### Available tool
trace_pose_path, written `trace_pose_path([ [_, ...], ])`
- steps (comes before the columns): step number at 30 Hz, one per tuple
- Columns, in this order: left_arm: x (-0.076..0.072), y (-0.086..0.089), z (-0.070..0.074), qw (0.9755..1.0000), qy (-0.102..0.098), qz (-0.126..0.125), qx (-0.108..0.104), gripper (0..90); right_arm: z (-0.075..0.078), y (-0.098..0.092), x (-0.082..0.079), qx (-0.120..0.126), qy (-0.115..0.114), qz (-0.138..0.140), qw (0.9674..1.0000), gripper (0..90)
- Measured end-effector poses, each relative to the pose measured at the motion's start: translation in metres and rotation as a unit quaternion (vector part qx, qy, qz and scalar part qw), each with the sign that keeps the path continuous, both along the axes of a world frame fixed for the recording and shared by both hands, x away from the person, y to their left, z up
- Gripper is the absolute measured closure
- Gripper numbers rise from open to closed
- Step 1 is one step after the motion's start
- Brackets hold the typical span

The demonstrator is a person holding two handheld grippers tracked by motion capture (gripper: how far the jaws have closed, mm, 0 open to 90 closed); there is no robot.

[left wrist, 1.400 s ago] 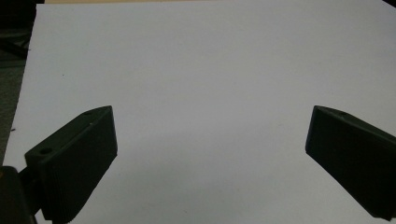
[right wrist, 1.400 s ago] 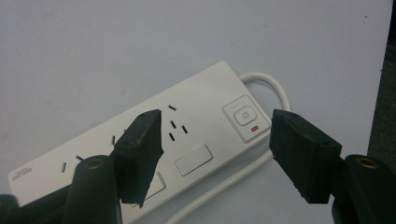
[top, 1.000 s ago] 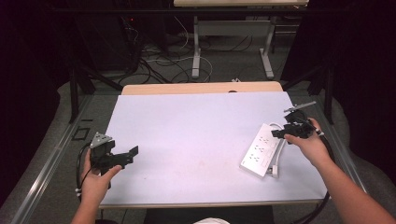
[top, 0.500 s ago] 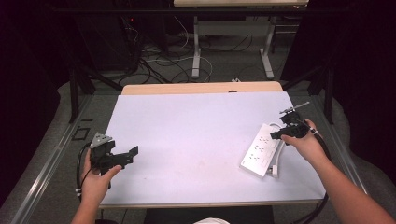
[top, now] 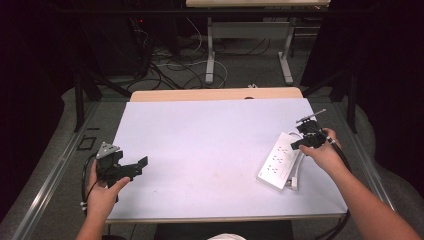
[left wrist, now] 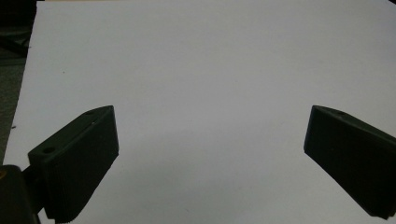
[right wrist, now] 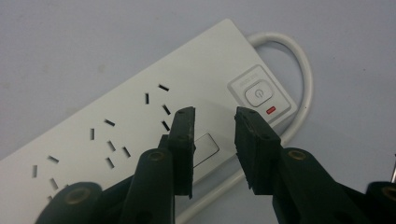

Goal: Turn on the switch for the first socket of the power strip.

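Observation:
A white power strip (top: 276, 161) lies slantwise on the right side of the white table (top: 210, 140). My right gripper (top: 299, 142) hovers over its far end. In the right gripper view the jaws of that gripper (right wrist: 214, 115) stand a narrow gap apart with nothing between them, just above the strip (right wrist: 116, 126) beside its power switch (right wrist: 258, 94). The strip's white cable (right wrist: 304, 70) loops round that end. My left gripper (top: 141, 166) is held near the table's front left corner. In the left gripper view it (left wrist: 210, 116) is wide open over the bare tabletop (left wrist: 210, 56).
A wooden edge (top: 215, 94) borders the table's far side. Beyond it, cables (top: 175, 65) lie on the floor around another desk's legs (top: 210, 50). A metal rail (top: 50, 175) runs along the floor on the left. Dark curtains close in both sides.
My right gripper has shifted slightly toward me and to the left over the power strip's far end. The left gripper has stayed where it was.

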State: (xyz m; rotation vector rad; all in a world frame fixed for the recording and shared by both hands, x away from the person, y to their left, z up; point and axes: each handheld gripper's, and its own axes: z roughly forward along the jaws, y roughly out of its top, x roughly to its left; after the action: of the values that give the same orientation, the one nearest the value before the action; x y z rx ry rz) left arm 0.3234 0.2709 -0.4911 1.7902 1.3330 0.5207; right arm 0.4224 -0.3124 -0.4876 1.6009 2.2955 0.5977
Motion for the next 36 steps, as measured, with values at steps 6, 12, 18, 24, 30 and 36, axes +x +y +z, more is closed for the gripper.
trace_pose_path([
  [6, 0.000, 0.000, -0.001, 1.0000, 0.001, 0.001, 0.000, 3.1, -0.002, 0.002, 0.002, -0.015, 0.010, -0.009, 0.9998, 77.3],
  [12, 0.000, 0.001, -0.001, 1.0000, 0.001, 0.002, 0.000, 3.2, -0.005, 0.004, 0.004, -0.011, 0.024, -0.021, 0.9994, 82.1],
  [18, 0.000, 0.001, -0.001, 1.0000, 0.000, 0.003, 0.001, 3.3, -0.007, 0.005, 0.006, -0.003, 0.033, -0.026, 0.9991, 87.0],
  [24, 0.000, 0.001, -0.001, 1.0000, -0.001, 0.004, 0.000, 3.4, -0.014, 0.003, 0.006, 0.013, 0.050, -0.041, 0.9978, 90.0],
  [30, 0.001, 0.001, -0.001, 1.0000, 0.001, 0.003, 0.001, 3.6, -0.016, 0.002, 0.006, 0.012, 0.052, -0.043, 0.9977, 90.0],
  [36, 0.000, 0.001, -0.001, 1.0000, 0.002, 0.004, 0.002, 3.7, -0.017, 0.002, 0.006, 0.012, 0.054, -0.045, 0.9975, 90.0],
])
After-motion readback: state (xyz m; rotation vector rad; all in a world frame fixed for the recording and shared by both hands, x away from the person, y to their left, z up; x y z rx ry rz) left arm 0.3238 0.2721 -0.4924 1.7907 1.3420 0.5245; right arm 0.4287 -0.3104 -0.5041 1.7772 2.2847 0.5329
